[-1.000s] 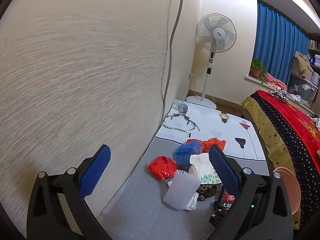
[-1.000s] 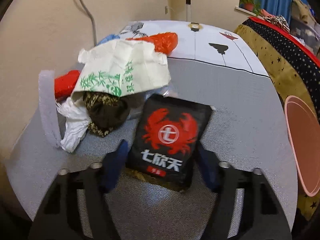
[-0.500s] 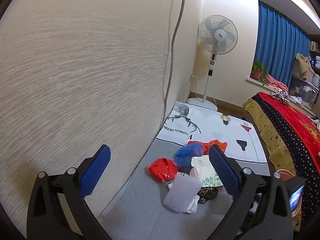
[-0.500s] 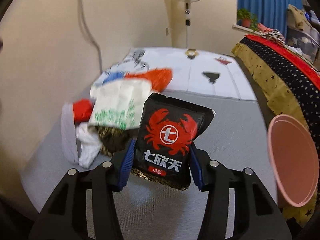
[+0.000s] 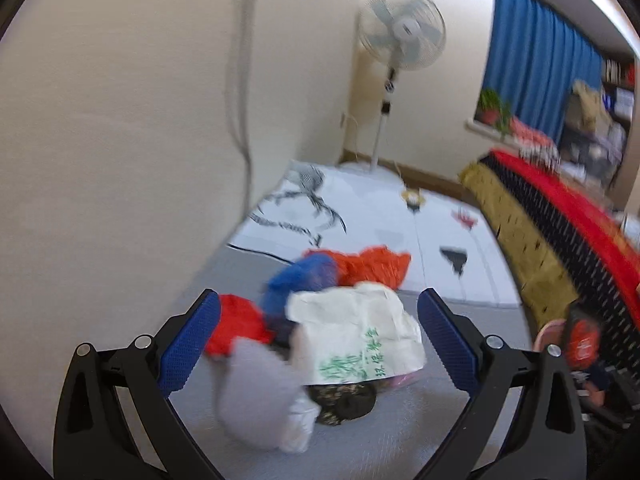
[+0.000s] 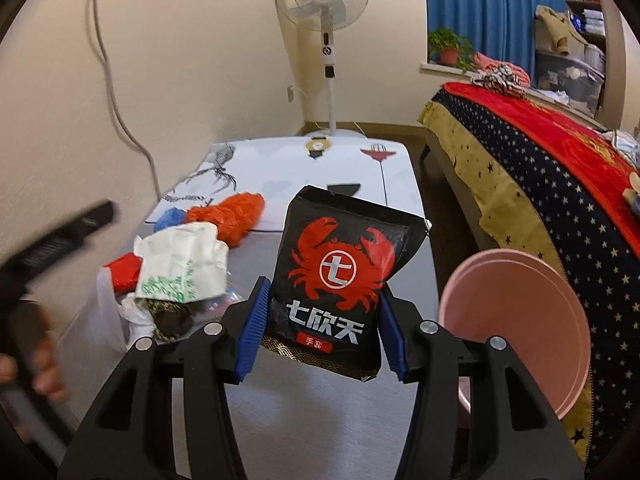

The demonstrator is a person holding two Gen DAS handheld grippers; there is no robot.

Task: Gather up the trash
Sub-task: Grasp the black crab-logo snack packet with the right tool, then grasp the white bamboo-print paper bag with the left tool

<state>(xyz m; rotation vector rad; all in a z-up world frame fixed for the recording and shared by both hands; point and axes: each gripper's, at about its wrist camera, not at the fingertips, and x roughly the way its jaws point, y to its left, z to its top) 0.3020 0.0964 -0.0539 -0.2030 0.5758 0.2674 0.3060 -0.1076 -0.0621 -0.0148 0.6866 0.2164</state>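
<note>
My right gripper point(image 6: 322, 330) is shut on a black packet with a red crab print point(image 6: 340, 280) and holds it up above the grey mat, left of a pink bin point(image 6: 516, 328). My left gripper point(image 5: 318, 344) is open and empty, low over the trash pile. Between its fingers lie a white bag with green print point(image 5: 360, 340), a translucent ribbed sheet point(image 5: 256, 396), a dark crumpled wrapper point(image 5: 344, 402), red bags point(image 5: 236, 326) and a blue bag point(image 5: 300, 284). The white bag also shows in the right wrist view point(image 6: 180, 268).
A wall with a hanging cable point(image 5: 240, 100) runs along the left. A standing fan point(image 6: 326, 12) stands at the back. A bed with a starred, red cover point(image 6: 540, 168) lines the right side. A white printed mat point(image 6: 304, 168) lies beyond the grey mat.
My right gripper closed on the crab packet, lifted it off the mat and carried it up toward the pink bin. My left gripper dropped down and forward toward the trash pile.
</note>
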